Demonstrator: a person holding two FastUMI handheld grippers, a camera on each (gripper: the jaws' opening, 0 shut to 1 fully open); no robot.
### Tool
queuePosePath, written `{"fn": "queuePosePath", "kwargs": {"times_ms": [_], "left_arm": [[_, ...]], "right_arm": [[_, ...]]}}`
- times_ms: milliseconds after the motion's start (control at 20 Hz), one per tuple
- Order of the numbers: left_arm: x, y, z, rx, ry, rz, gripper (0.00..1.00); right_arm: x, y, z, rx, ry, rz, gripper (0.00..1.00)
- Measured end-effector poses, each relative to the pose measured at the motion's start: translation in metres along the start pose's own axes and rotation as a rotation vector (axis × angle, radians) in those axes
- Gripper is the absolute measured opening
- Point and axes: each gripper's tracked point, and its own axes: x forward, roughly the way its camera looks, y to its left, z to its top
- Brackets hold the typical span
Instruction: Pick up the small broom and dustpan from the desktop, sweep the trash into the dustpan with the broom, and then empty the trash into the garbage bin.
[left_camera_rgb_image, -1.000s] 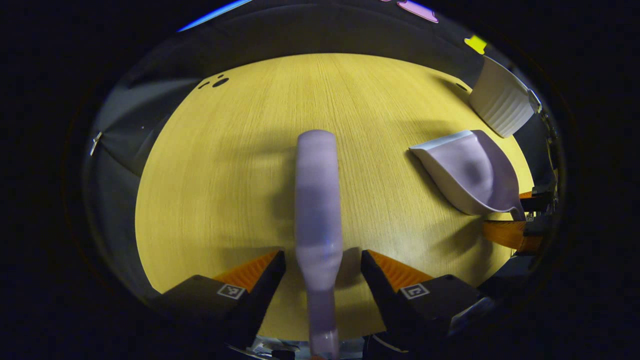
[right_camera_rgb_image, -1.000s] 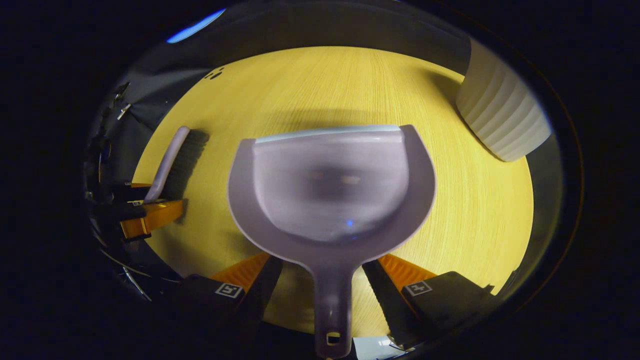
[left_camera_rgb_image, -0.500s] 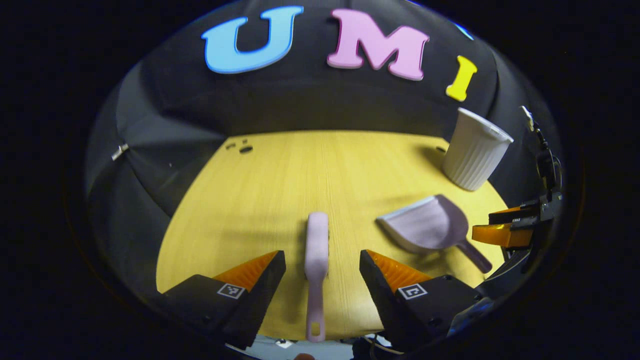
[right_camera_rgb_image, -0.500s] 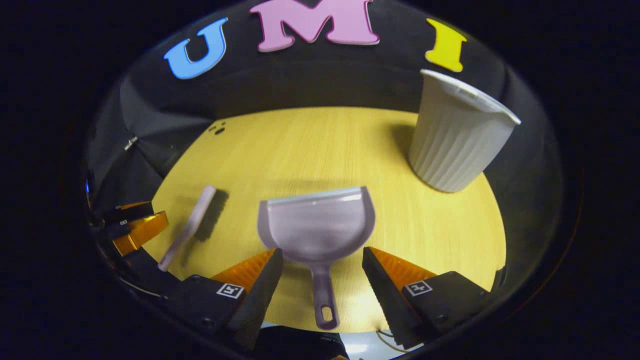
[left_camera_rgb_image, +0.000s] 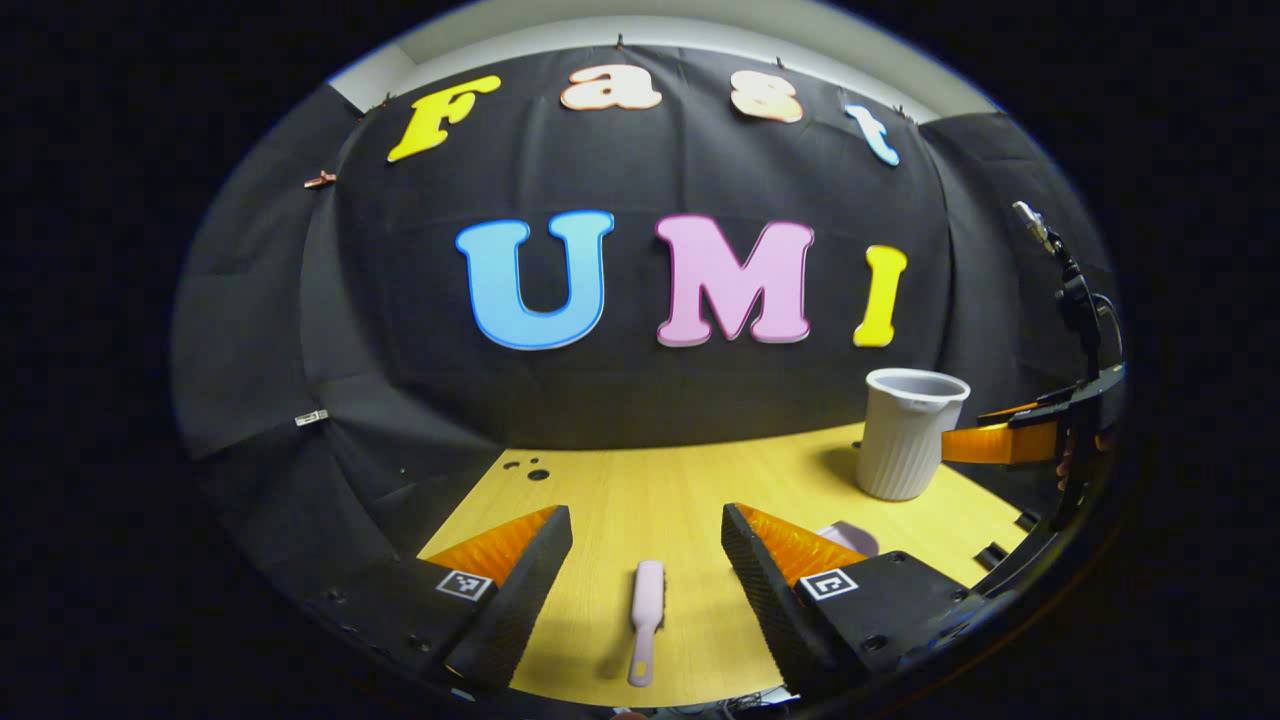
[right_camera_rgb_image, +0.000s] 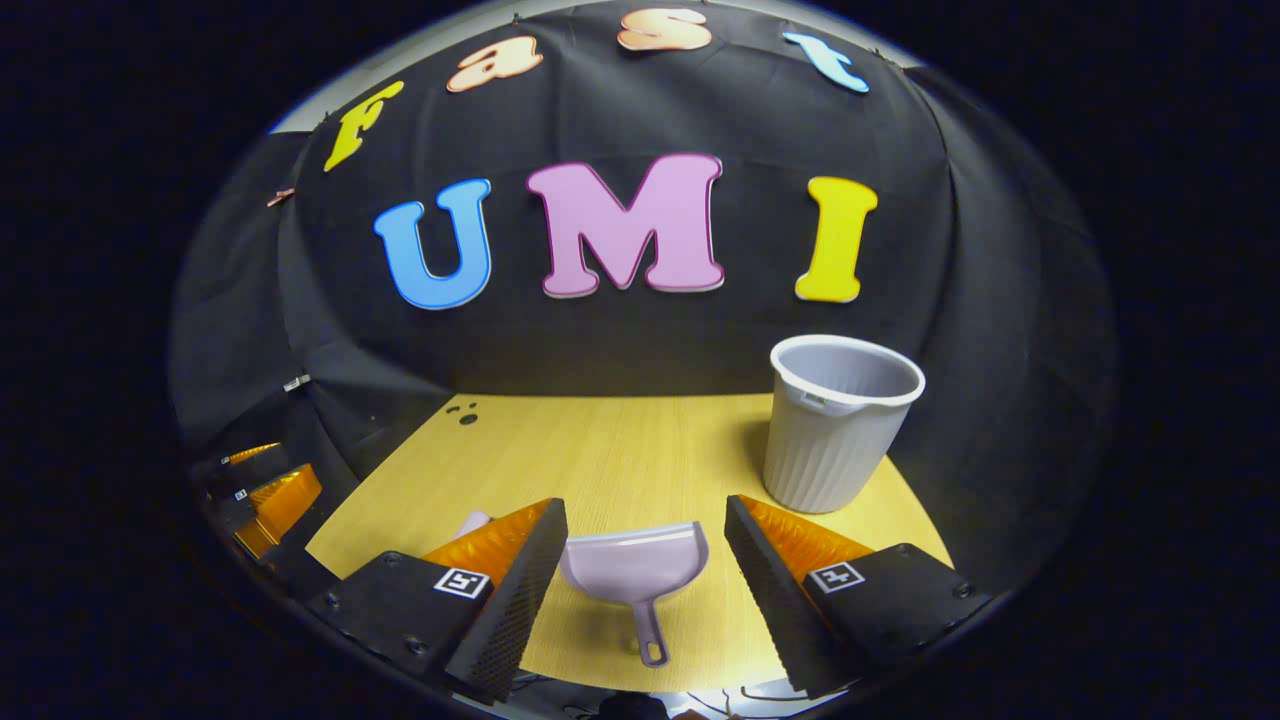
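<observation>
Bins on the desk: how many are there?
1. The bin stands upright at the desk's far right, beyond the dustpan. No other shows.

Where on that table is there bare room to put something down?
The widest bare patch lies on the table between the back wall and the dustpan, left of the bin. The near edge is crowded: the broom and dustpan lie there side by side.

Left gripper: jaws wide apart, holding nothing, raised above desk level, aimed forward.
Right gripper: jaws wide apart, holding nothing, raised, level, aimed forward.
</observation>
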Motion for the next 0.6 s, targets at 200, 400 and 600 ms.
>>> {"fn": "queuePosePath", "kwargs": {"times_ms": [200, 400, 600], "left_arm": [[-0.018, -0.005, 0.022, -0.007, -0.023, -0.011, 0.96], [-0.025, -0.016, 0.027, -0.028, -0.041, -0.004, 0.96], [-0.034, -0.019, -0.002, -0.185, 0.056, 0.075, 0.96]], "right_arm": [[-0.029, -0.009, 0.023, -0.018, -0.084, 0.004, 0.99], [-0.038, -0.028, 0.039, 0.034, -0.147, 0.028, 0.99], [-0.043, -0.052, 0.046, -0.001, -0.157, 0.075, 0.99]]}}
